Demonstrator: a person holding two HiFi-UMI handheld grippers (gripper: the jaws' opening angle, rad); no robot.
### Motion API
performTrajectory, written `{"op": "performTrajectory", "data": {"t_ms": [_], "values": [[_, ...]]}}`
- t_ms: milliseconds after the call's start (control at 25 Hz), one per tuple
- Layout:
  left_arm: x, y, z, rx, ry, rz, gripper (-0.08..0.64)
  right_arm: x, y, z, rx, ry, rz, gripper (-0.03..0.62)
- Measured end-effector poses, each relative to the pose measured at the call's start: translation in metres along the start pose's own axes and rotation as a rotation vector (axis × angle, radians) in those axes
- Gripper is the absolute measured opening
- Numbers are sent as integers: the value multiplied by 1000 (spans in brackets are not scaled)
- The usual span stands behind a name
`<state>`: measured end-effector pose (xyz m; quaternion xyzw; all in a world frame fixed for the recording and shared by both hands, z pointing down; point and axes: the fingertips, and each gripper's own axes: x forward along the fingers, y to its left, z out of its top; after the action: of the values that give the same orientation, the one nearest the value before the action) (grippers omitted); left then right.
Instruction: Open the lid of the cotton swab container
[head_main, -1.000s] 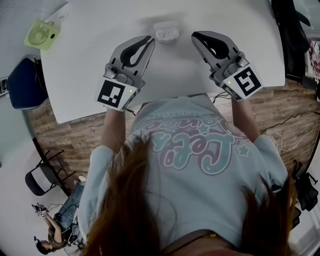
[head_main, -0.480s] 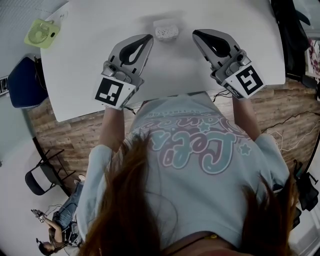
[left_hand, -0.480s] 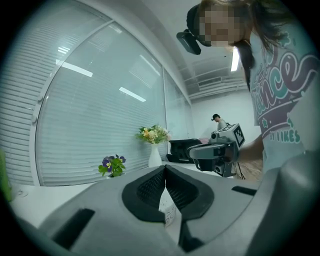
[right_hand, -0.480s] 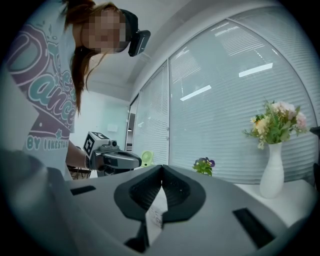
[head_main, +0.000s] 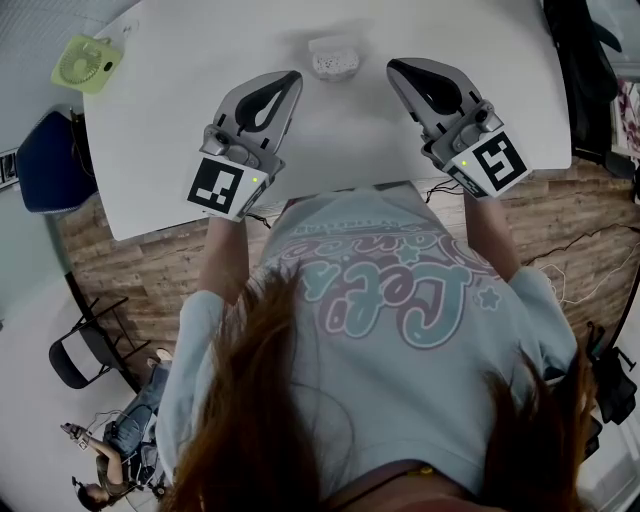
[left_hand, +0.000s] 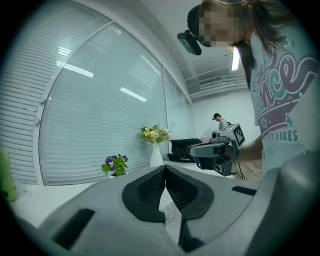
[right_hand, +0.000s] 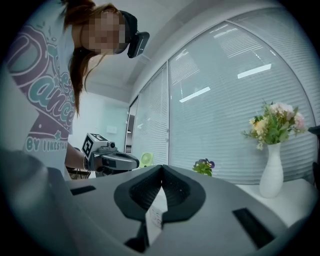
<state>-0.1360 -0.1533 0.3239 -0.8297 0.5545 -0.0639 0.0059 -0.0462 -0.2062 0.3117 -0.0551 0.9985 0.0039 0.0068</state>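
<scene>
— How many grippers does the person hold, and how do the jaws stand?
— Two. The left gripper (head_main: 293, 78) has its jaws pressed together with nothing between them, and so does the right gripper (head_main: 393, 67). Each carries one marker cube at its rear, so two cubes. Both hover over the one white table (head_main: 180, 100), tips angled inward toward each other.

— Where is the cotton swab container?
— There is one cotton swab container (head_main: 333, 58). It stands on the table just ahead of the two tips and between them, touched by neither, a little nearer the left gripper's tip.

— Anything else near the tools?
— One green fan (head_main: 87, 62) lies well off to the left gripper's left, at the table's corner. One blue chair (head_main: 45, 165) stands beyond that edge.

— And farther out?
— Beyond the left gripper's tips there is one pot of purple flowers (left_hand: 116, 164), then one white vase (left_hand: 156, 154) with a bouquet, both before window blinds.
</scene>
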Motion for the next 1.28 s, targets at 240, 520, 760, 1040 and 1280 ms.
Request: {"op": "performTrajectory", "data": {"t_ms": [240, 520, 760, 1040, 1280], "values": [[0, -1, -1, -6, -7, 8, 8, -4, -3, -2, -12, 11, -12, 4], [2, -3, 1, -4, -5, 7, 8, -4, -1, 4, -13, -7, -7, 4], [2, -2, 0, 4, -1, 4, 8, -5, -3, -2, -16, 8, -5, 3], [3, -3, -2, -15, 4, 8, 8, -5, -2, -3, -15, 7, -4, 4], [4, -1, -3, -20, 8, 6, 8, -2, -2, 0, -14, -6, -7, 4]]}}
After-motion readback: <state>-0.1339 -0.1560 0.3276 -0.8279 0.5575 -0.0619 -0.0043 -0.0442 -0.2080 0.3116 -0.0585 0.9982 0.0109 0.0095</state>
